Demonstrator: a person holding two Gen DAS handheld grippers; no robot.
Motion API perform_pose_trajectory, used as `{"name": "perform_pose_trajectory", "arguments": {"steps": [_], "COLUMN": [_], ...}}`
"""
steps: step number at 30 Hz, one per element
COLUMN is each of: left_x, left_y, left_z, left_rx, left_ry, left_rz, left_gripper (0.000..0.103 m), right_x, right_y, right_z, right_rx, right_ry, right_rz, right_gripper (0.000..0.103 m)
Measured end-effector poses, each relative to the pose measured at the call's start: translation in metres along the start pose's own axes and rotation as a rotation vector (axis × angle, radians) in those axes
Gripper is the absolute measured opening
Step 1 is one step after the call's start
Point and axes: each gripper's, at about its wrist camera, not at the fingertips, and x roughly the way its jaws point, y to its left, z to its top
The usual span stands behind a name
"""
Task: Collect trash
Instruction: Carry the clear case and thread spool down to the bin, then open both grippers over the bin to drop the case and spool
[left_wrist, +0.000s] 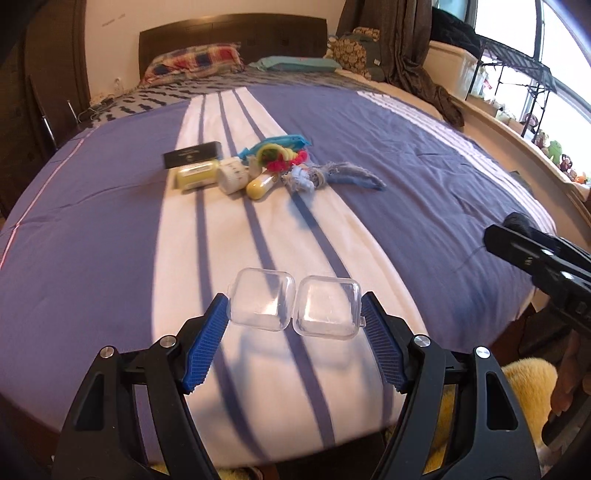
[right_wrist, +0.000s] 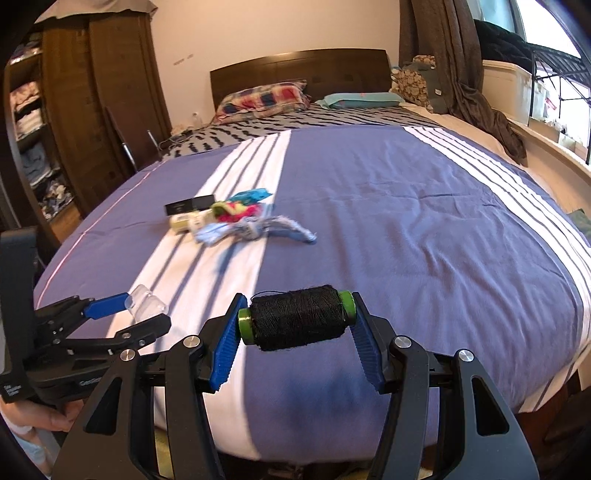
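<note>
A: Holdings?
B: My left tongs (left_wrist: 295, 314) clamped on a clear hinged plastic case (left_wrist: 295, 308); my right tongs (right_wrist: 297, 319) clamped endwise on a spool of black thread (right_wrist: 297, 317). Both held above the bed's foot.
A: Outstanding?
B: One heap (left_wrist: 240, 166) mid-bed: jars, black box, hair ties, blue rag. No bin visible.
A: Setting?
B: Bed (right_wrist: 406, 206), purple-and-white striped cover; pillows, dark headboard (right_wrist: 295, 70), wardrobe (right_wrist: 103, 110), window — possibly toys on the sill.

Things on and over the bed
One clear box (left_wrist: 295, 302), one thread spool (right_wrist: 295, 317), two pillows, one black box (left_wrist: 192, 155), two grippers.
</note>
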Motion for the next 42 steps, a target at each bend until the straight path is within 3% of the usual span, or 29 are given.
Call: {"name": "perform_pose_trajectory", "arguments": {"steps": [6,14,23,33,42], "left_x": [-0.042,-0.054,-0.017,0.038,0.062], "left_y": [-0.002,-0.007,-0.004,-0.003,-0.004], "left_z": [-0.042,-0.104,-0.167,-0.215,-0.224], "left_rx": [0.013,0.000,-0.037,-0.069,-0.082], "left_ry": [-0.033,0.025,0.195,0.387,0.436], "left_rz": [-0.005,-0.030,-0.034,-0.083,-0.109], "left_gripper": [0.070,0.070,0.070,0.070,0.070], "right_x": [-0.022,-0.028,-0.003,0.052,0.076], "right_y": [0.014,0.027,0.040,0.046,0.041], "right_z": [-0.034,-0.088,-0.144,-0.194,-0.204], "right_rx": [0.007,-0.003,-0.002,0.020,0.058], "right_ry": [0.025,0.123,0.280,0.466,0.518], "right_rz": [0.040,0.078,0.092,0.081,0.086], "right_gripper": [0.057,0.057,0.057,0.057,0.057]}}
